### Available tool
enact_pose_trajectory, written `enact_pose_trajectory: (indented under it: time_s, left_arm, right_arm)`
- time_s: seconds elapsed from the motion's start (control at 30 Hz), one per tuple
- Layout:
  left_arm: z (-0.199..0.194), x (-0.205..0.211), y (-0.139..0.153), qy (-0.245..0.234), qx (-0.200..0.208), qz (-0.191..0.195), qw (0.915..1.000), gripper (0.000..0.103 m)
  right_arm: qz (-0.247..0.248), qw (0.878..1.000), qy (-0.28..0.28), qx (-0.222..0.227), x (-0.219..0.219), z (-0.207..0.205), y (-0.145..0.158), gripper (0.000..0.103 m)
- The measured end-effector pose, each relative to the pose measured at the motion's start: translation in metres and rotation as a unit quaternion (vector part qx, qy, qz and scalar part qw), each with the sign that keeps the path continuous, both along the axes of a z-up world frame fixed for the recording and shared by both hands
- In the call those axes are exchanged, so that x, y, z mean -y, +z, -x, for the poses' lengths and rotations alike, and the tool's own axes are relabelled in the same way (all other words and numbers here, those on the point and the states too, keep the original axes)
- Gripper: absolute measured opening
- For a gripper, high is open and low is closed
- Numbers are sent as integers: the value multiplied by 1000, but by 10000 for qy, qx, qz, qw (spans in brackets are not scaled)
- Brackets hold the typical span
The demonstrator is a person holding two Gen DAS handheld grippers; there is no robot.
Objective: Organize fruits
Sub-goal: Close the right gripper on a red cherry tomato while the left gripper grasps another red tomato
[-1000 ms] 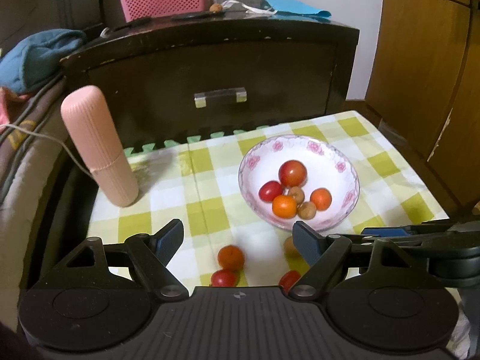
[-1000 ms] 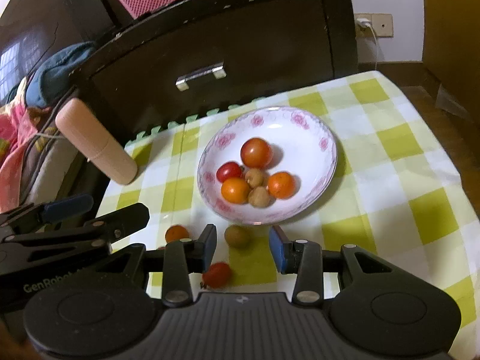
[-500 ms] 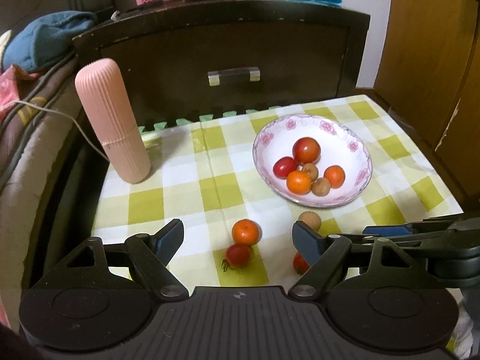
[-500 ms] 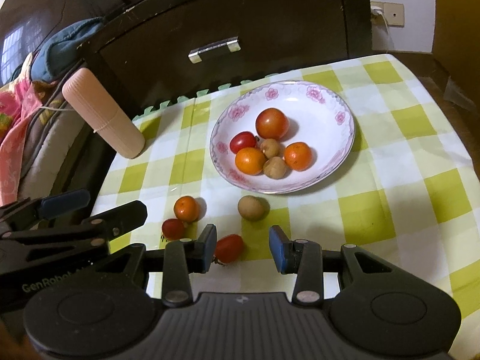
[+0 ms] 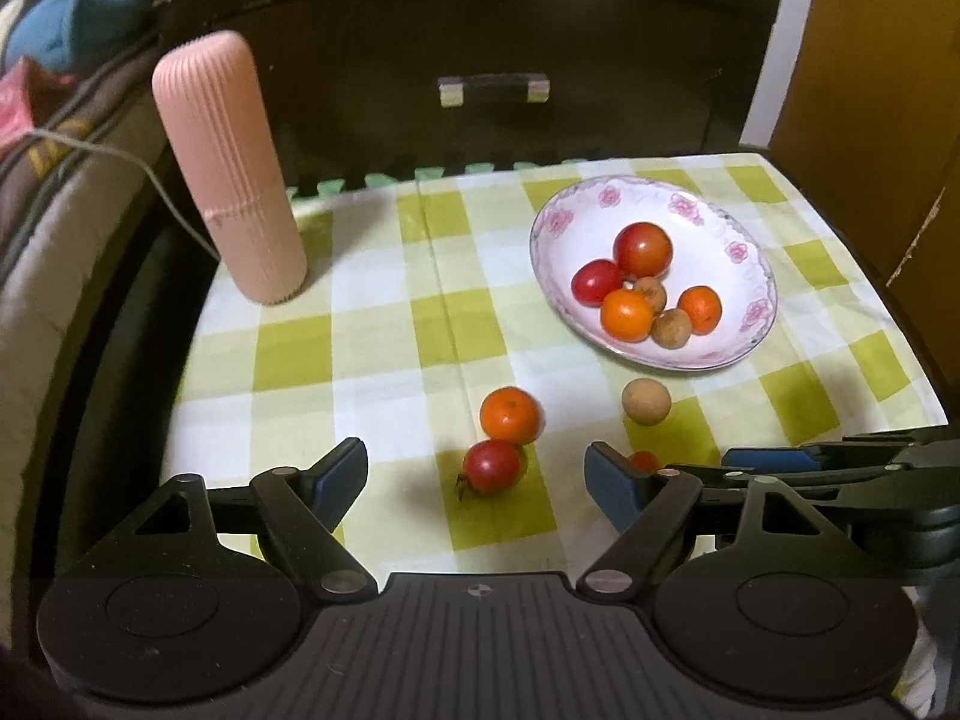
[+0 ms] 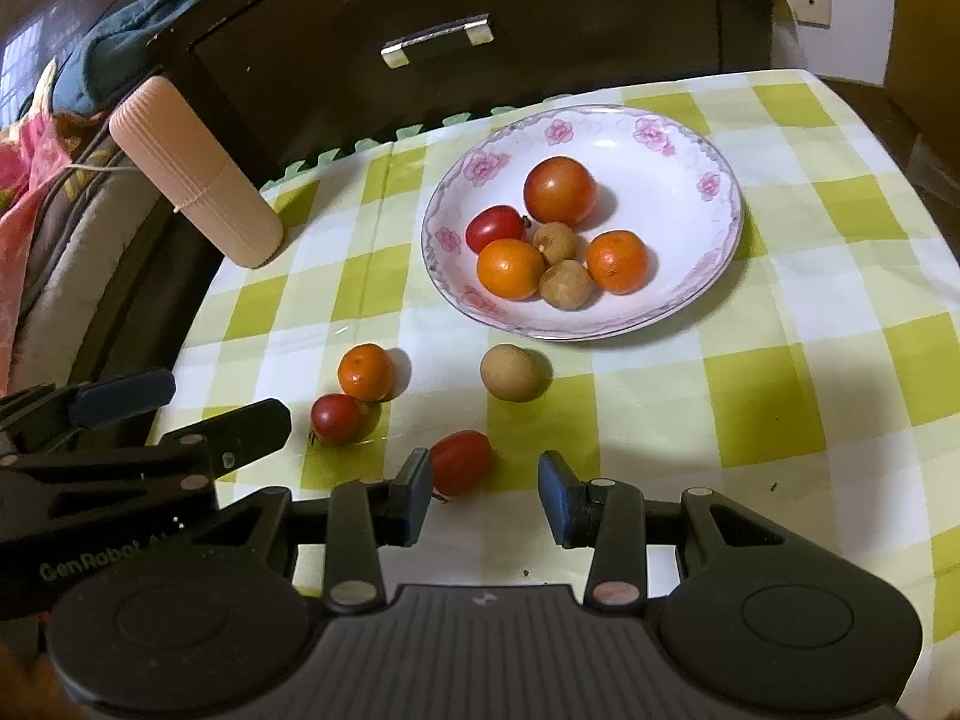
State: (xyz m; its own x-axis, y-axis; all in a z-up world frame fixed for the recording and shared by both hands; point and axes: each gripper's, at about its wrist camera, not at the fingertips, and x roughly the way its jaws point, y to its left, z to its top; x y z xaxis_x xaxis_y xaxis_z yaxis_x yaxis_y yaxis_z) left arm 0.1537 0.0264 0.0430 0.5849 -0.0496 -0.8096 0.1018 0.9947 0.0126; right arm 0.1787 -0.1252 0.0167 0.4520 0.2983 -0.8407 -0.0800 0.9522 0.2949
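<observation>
Black plastic made up both tools: the left gripper (image 5: pixel 477 474) hung low over the near edge of the green-and-white checked tabletop (image 5: pixel 384 324), its blue-padded fingers spread wide and holding nothing, with a small round red tomato (image 5: pixel 493 465) lying on the cloth between them and a small orange citrus fruit (image 5: pixel 510 415) touching it just beyond. The right gripper (image 6: pixel 485 495) sat beside it at the same low height, jaws likewise parted and empty, an oblong red cherry tomato (image 6: pixel 461 461) close to its left finger. A round tan longan (image 6: pixel 510 372) lay apart from these, near the white floral-rimmed bowl (image 6: pixel 678 138), which held six more fruits. From the left wrist view the oblong tomato was mostly hidden behind a finger. A ribbed pink cylindrical case (image 5: pixel 231 168) stood at the tabletop's far left corner.
</observation>
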Motion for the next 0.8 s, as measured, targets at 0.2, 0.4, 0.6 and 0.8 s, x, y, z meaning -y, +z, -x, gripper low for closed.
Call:
enact_pose_trajectory:
  time_s: [0.2,0.4,0.6,0.8]
  left_arm:
    - [-4,-5,-5,151,-119,-18,9998,85]
    - [-10,-15,-8,336,-234,117,9991,85]
    - [-15,-21,-10,435,-262,242,9984,86]
    - [-21,-20,-16,343,-316,401,9981,82]
  right_arm:
    - [-22,9999,112,-114,-5,-5,-10,37]
    - [4,9995,259,-173,-13,-11,-21,37]
    - [8,9989,432,-189,-21,-15,-30,37]
    - [148,9977,643,-129,-30,-13,-31,31]
